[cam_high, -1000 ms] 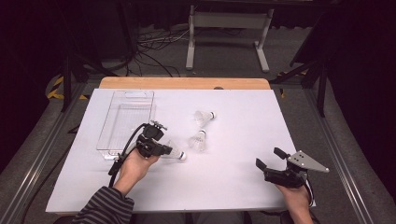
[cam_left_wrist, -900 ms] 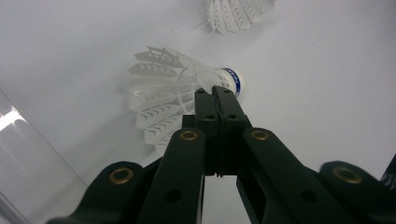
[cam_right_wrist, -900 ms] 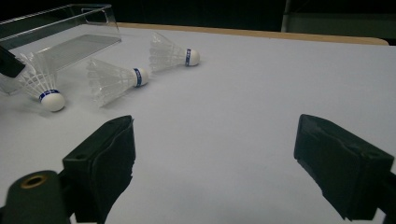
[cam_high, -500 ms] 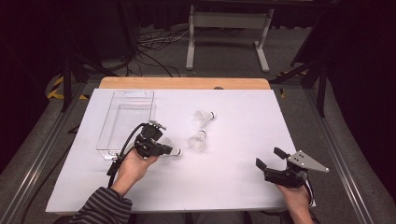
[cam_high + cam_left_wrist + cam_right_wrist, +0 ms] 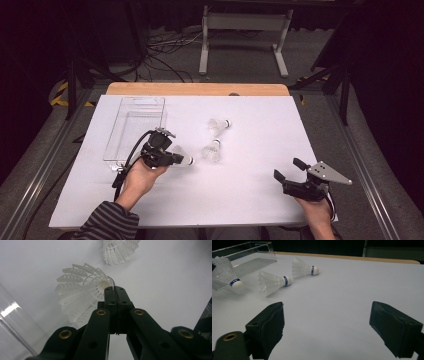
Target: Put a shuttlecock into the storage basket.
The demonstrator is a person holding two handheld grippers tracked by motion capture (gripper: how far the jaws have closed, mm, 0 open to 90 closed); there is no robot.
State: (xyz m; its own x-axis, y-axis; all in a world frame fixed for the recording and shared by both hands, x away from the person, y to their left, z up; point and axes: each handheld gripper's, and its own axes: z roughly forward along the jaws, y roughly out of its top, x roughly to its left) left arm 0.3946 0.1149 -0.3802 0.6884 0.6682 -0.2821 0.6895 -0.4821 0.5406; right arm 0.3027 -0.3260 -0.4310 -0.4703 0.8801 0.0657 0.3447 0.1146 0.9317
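Note:
My left gripper [image 5: 169, 158] [image 5: 115, 291] is shut on the cork end of a white shuttlecock [image 5: 183, 158] [image 5: 80, 295] with a blue band, just right of the clear plastic tray [image 5: 134, 129]. In the right gripper view this held shuttlecock [image 5: 227, 273] hovers at the far left, in front of the tray [image 5: 249, 255]. Two more shuttlecocks lie on the white table: one close by [image 5: 211, 150] [image 5: 272, 281], another farther back [image 5: 219, 125] [image 5: 304, 267]. My right gripper [image 5: 285, 169] [image 5: 327, 325] rests open at the front right, with nothing between its jaws.
The white sheet [image 5: 250, 125] covers the table, with a wooden edge [image 5: 200, 89] at the back. Metal rails run along both sides. A stand and cables sit on the floor beyond the table.
The left gripper with its shuttlecock has shifted slightly back and toward the tray. The right gripper has stayed still.

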